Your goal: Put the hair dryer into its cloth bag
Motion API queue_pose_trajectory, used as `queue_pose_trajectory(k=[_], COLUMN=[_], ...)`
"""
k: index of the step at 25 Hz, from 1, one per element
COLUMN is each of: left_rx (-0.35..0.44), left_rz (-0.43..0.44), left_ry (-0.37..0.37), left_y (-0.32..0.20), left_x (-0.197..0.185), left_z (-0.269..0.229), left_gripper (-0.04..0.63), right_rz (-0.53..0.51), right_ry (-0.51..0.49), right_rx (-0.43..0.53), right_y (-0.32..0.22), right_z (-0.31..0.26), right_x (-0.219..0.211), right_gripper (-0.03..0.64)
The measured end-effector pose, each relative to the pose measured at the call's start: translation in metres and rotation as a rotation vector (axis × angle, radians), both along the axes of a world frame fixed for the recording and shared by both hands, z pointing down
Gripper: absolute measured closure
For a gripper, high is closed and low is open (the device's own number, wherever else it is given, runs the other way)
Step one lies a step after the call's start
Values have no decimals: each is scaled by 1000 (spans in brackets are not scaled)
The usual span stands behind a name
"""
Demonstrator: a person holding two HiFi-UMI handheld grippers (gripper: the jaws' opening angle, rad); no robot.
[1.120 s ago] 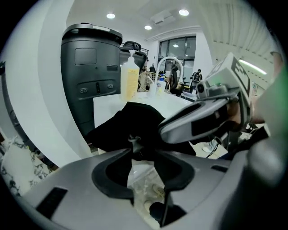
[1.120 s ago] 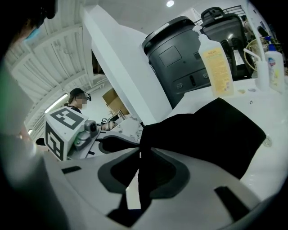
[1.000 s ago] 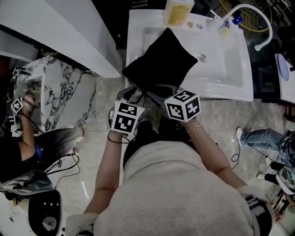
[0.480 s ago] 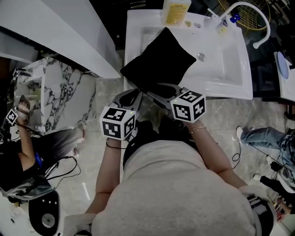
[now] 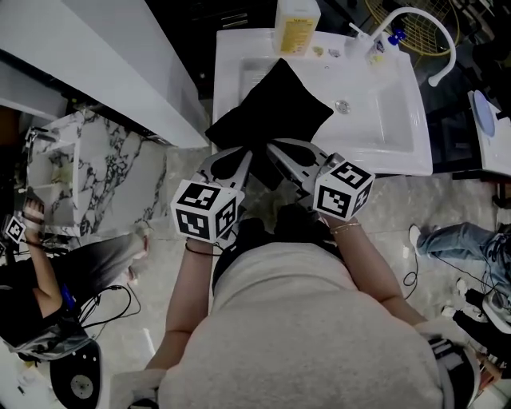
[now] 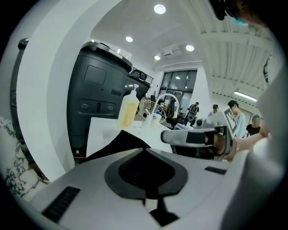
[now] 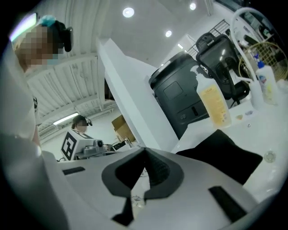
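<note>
My left hand-held gripper (image 5: 242,153) and right hand-held gripper (image 5: 273,148) had both just closed, and their jaws were together at the near edge of the black cloth bag (image 5: 275,104). The bag lay slantwise on the white sink (image 5: 387,124), its near corner over the front rim. I could not tell whether either gripper pinched the cloth. A yellow bottle (image 5: 296,24) stood behind the bag.

Salon-style mock-up in a lab hall: white wash basin (image 5: 391,120) with hose tap (image 5: 436,78), soap bottle (image 5: 297,24), stone floor (image 5: 399,208), loose cables (image 5: 108,297), bystanders (image 6: 234,113), ceiling spotlights (image 6: 159,8), big windows (image 6: 180,85).
</note>
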State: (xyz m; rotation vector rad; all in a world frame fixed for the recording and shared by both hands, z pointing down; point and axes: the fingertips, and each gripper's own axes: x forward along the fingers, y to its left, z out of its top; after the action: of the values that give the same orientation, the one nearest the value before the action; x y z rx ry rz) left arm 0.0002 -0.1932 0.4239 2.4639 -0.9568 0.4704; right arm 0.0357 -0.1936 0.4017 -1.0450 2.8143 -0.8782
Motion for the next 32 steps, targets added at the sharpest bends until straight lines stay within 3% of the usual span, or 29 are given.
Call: queue_pose_trajectory(k=[3,5,9,13,23,32], left_rx=[7,-7,-32,-33,80,20], left_rz=[-12,1,3,-43,-23,-3], left_ry=[69,101,105,105,49,53], left_y=[-7,-9,-10,-11,-16,-13], left_x=[9,17,30,34,47,52], left_z=[-17,-24,-29,-34,-52,-38], left_gripper=[580,580,580,580,581,581], right_rz=[24,23,-6,53,126,191], right_ry=[154,205,178,149,165,164], right_rx=[17,32,49,73,113,106], right_y=[-5,-6,-4,-8,-13,-16], right_z=[0,-3,-16,-34,-56,-47], right_x=[5,7,8,19,40,47], right_gripper=[618,618,618,618,618,618])
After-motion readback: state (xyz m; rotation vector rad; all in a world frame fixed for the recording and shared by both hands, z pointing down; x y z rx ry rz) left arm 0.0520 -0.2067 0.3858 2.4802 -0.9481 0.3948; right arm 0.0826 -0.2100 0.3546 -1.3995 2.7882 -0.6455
